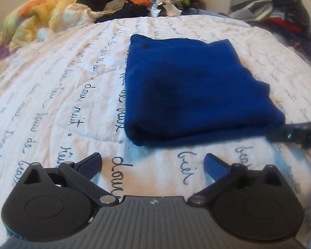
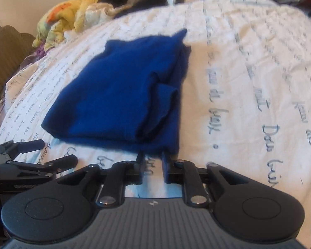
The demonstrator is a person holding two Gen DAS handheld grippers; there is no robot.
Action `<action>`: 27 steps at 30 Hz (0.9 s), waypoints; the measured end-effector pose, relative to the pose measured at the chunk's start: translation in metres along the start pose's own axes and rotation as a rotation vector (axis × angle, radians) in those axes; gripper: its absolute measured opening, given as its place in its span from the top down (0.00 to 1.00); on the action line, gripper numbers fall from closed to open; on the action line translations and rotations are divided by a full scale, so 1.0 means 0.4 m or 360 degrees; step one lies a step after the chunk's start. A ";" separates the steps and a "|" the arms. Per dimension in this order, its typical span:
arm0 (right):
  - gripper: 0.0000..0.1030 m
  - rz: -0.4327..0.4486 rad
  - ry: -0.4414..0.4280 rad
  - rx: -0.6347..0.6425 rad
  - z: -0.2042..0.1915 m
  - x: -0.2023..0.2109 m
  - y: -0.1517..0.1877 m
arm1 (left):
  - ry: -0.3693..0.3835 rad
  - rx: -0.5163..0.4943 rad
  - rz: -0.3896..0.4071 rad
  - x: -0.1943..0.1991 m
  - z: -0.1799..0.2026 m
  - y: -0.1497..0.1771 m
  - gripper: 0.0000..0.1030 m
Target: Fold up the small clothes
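Lies folded at mid-frame in both views: blue garment [image 1: 192, 87], flat on the white lettered bed quilt [image 1: 62, 103], well apart from the heap of loose clothes [image 1: 51, 14] along the upper edge.

Left tongs [image 1: 152, 157]: spread wide, empty, low over bare quilt just short of the garment's near fold. Right tongs [image 2: 153, 155]: parted only narrowly, tips at the near hem, pale quilt showing through the gap, nothing pinched.

Likely trouble from here:
- Closing the right tongs at that hem could catch only one layer and peel the stack open on the lift.
- Lifting from one corner alone would probably let the soft knit sag and slide out of its fold.
- Dragging across the quilt may bunch the underside.

Shown only by the right wrist view: a loose flap [image 2: 161, 103] and uneven layered edges on the garment's right side, plus a raised point at its far corner. Shown only by the left wrist view: the smooth rounded fold at lower left and a tidy top face, with the right tongs a dark blur at the right edge.
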State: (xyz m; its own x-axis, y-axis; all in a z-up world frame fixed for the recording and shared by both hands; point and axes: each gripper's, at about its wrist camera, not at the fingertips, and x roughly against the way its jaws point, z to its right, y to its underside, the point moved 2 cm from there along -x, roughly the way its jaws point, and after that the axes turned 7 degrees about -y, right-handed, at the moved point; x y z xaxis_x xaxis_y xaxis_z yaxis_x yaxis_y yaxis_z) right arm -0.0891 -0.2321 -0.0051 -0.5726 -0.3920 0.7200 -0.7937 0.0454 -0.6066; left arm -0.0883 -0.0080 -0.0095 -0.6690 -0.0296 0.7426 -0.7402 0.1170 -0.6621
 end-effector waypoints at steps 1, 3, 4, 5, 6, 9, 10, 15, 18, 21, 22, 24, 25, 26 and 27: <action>0.59 0.0014 0.0011 0.0019 -0.010 -0.004 0.000 | -0.0009 0.0005 -0.0016 -0.001 -0.001 -0.005 0.00; 0.12 0.0020 0.0002 0.0018 -0.030 -0.011 0.005 | -0.0010 0.0003 -0.0033 -0.005 -0.004 -0.011 0.00; 0.05 0.0021 0.0004 -0.0004 -0.036 -0.016 0.008 | -0.0008 0.0000 -0.0041 -0.006 -0.005 -0.012 0.00; 0.03 0.0024 0.0006 -0.0008 -0.042 -0.022 0.013 | -0.0006 -0.0003 -0.0046 -0.006 -0.008 -0.013 0.00; 0.03 0.0037 0.0022 0.0015 -0.048 -0.025 0.019 | -0.0005 -0.0005 -0.0047 -0.007 -0.005 -0.014 0.00; 0.03 0.0038 0.0065 0.0073 -0.060 -0.027 0.029 | -0.0006 -0.0006 -0.0032 -0.009 0.000 -0.012 0.00; 0.03 0.0039 0.0069 0.0074 -0.060 -0.026 0.029 | -0.0007 -0.0008 -0.0026 -0.008 0.001 -0.011 0.00; 0.03 0.0056 0.0101 0.0047 -0.046 -0.016 0.012 | 0.0057 0.0067 -0.0045 0.005 -0.022 -0.032 0.00; 0.03 0.0044 -0.0015 -0.0066 -0.009 -0.008 -0.023 | 0.0147 0.0180 -0.0049 -0.005 -0.050 -0.060 0.03; 0.04 0.0009 -0.0160 -0.0222 0.037 -0.020 -0.059 | 0.0302 0.0383 -0.0079 -0.024 -0.093 -0.099 0.08; 0.04 0.0000 -0.0197 -0.0273 0.053 -0.027 -0.070 | 0.0353 0.0443 -0.0098 -0.035 -0.104 -0.109 0.13; 0.19 -0.0017 -0.0294 -0.0378 0.077 -0.043 -0.090 | 0.0451 0.0504 -0.0205 -0.070 -0.109 -0.126 0.46; 0.33 -0.0040 -0.0347 -0.0381 0.078 -0.052 -0.100 | 0.0434 0.0486 -0.0199 -0.073 -0.105 -0.135 0.64; 0.58 -0.0091 -0.0377 -0.0383 0.077 -0.066 -0.108 | 0.0436 0.0447 -0.0211 -0.077 -0.095 -0.145 0.87; 0.77 -0.0110 -0.0349 -0.0358 0.074 -0.076 -0.116 | 0.0434 0.0420 -0.0213 -0.075 -0.087 -0.154 0.88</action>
State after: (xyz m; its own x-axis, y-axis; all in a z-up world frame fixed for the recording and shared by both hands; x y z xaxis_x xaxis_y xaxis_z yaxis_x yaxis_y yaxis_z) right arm -0.0289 -0.2496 -0.0087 -0.4776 -0.5887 0.6522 -0.8686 0.2044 -0.4515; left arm -0.0204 0.0200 0.0124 -0.5495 0.2413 0.7999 -0.8351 -0.1299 -0.5345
